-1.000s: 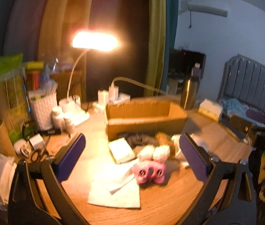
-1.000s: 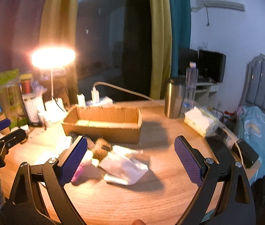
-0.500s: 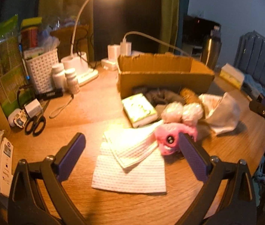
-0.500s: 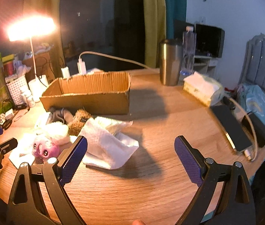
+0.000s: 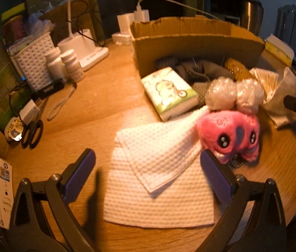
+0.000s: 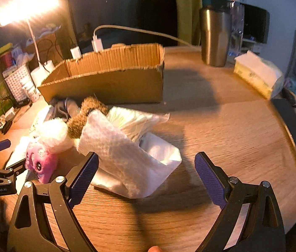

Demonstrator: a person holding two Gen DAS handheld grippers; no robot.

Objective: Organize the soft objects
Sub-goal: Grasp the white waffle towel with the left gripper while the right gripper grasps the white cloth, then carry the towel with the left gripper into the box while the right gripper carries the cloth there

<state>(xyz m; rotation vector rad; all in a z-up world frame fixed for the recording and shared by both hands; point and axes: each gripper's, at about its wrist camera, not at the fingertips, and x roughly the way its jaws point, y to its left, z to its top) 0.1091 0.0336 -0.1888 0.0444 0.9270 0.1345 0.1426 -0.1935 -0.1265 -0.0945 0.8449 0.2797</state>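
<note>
Soft toy (image 5: 229,134), pink and dark-eyed, lies on the table (image 5: 106,96) before our wide left claw (image 5: 148,174), beside two white cloths (image 5: 158,178). From the right, our wide right claw (image 6: 145,176) frames one crumpled tissue (image 6: 127,157); we count one box (image 6: 110,82).

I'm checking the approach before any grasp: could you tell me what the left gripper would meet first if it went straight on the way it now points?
Most likely the folded white cloths: they lie flat on the table right between and ahead of the open left gripper. The pink plush toy sits further on, off its right finger. Depth is uncertain.
</note>
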